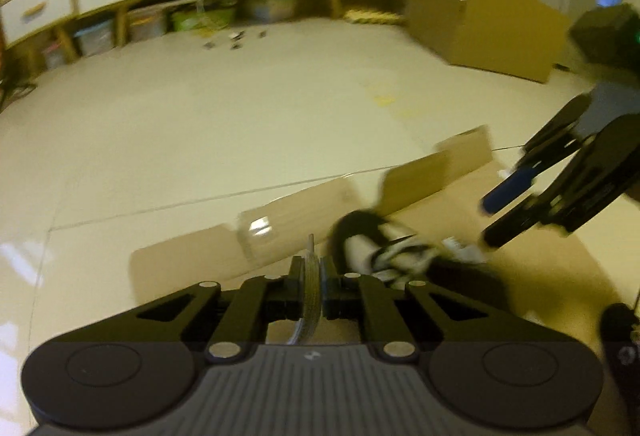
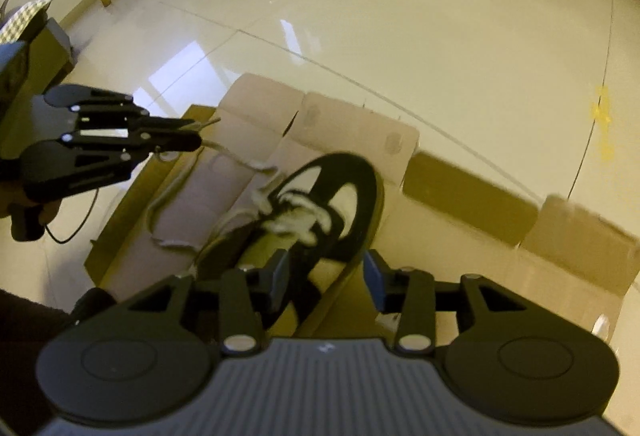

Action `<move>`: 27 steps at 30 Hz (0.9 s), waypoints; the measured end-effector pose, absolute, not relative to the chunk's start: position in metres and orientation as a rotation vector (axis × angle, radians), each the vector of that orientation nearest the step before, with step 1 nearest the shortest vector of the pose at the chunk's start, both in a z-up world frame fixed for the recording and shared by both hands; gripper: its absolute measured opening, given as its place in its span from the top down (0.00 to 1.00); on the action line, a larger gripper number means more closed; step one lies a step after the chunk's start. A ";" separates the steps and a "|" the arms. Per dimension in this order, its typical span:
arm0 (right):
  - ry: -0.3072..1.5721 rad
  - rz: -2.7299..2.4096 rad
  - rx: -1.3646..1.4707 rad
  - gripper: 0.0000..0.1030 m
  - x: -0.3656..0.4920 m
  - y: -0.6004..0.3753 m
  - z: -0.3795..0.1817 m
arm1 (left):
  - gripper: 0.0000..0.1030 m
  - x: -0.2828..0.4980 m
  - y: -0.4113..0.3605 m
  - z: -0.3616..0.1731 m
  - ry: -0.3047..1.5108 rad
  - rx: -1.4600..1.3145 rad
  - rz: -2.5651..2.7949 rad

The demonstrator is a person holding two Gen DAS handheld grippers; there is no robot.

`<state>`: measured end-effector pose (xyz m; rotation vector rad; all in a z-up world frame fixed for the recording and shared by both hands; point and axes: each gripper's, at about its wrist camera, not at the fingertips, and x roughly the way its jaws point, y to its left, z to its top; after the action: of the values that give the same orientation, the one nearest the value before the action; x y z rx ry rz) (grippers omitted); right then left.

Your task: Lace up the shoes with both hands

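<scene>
While blur smears the shoe [image 2: 320, 212], left tool [image 2: 192, 134] pinches its lace [image 2: 236, 156].

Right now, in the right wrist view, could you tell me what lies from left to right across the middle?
Left gripper shut on the shoelace → black-and-white shoe → flattened cardboard → yellow floor mark.

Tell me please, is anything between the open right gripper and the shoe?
Nothing visible. In the right wrist view the right gripper hangs open directly over the shoe, with only air between. The left gripper is off to the side, shut on the lace.
</scene>
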<state>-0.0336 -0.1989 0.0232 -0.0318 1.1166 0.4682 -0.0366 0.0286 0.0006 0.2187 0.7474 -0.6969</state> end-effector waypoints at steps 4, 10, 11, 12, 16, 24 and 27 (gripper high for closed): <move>1.126 0.487 -0.029 0.56 -0.039 -0.192 0.016 | 0.93 -0.043 0.014 0.001 0.756 0.196 -0.740; 1.137 0.534 -0.086 0.54 -0.033 -0.169 0.006 | 0.93 -0.046 -0.009 0.000 0.778 0.172 -0.811; 1.137 0.529 -0.101 0.56 -0.033 -0.167 0.005 | 0.93 -0.046 -0.011 0.000 0.786 0.163 -0.821; 1.137 0.514 -0.145 0.57 -0.034 -0.163 0.001 | 0.93 -0.046 -0.014 -0.002 0.797 0.154 -0.832; 1.122 0.528 -0.151 0.68 -0.036 -0.167 -0.002 | 0.93 -0.049 -0.027 -0.011 0.844 0.155 -0.867; 1.194 0.496 0.240 0.89 -0.028 -0.226 -0.010 | 0.93 -0.054 -0.034 -0.030 0.908 0.185 -0.874; 1.248 0.453 0.493 0.91 -0.023 -0.257 -0.025 | 0.93 -0.053 -0.040 -0.033 0.919 0.201 -0.880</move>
<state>-0.0235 -0.2573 -0.0250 0.4932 1.2480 0.4528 -0.0525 -0.0396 -0.0335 0.2010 0.9190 -0.8804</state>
